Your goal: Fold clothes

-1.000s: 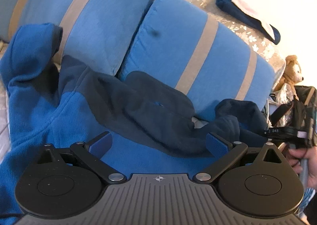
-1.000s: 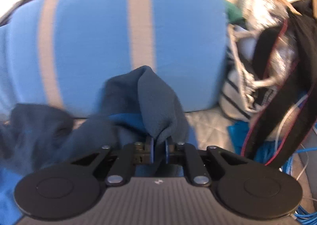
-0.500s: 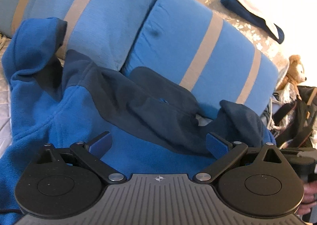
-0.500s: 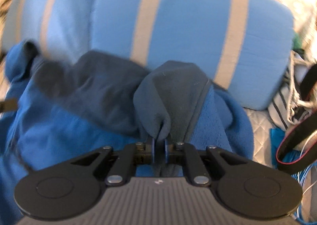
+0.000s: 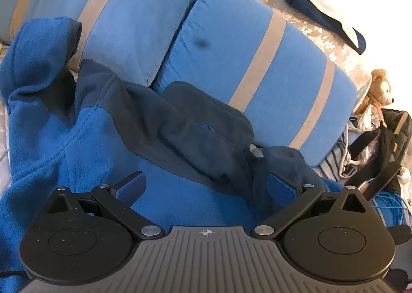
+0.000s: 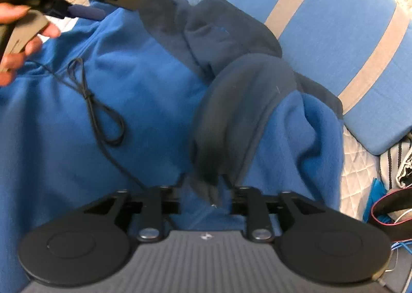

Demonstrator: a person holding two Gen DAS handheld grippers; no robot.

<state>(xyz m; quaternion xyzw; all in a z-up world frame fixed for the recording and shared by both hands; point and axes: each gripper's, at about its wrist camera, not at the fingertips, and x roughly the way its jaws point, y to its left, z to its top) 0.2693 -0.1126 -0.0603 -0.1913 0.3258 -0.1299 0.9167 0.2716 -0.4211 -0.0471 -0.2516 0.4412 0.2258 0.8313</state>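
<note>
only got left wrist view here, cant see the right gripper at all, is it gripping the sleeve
Observer: No firm grip. The right gripper has its jaws opening, with the dark sleeve end loose between them.
Operator: anything lying on the fleece i should watch
Observer: A thin black cord lies looped on the blue fleece, left of that sleeve.
Operator: how does mine look from over there
Observer: The left gripper is open above the fleece's far edge, with a hand on its grip.
</note>
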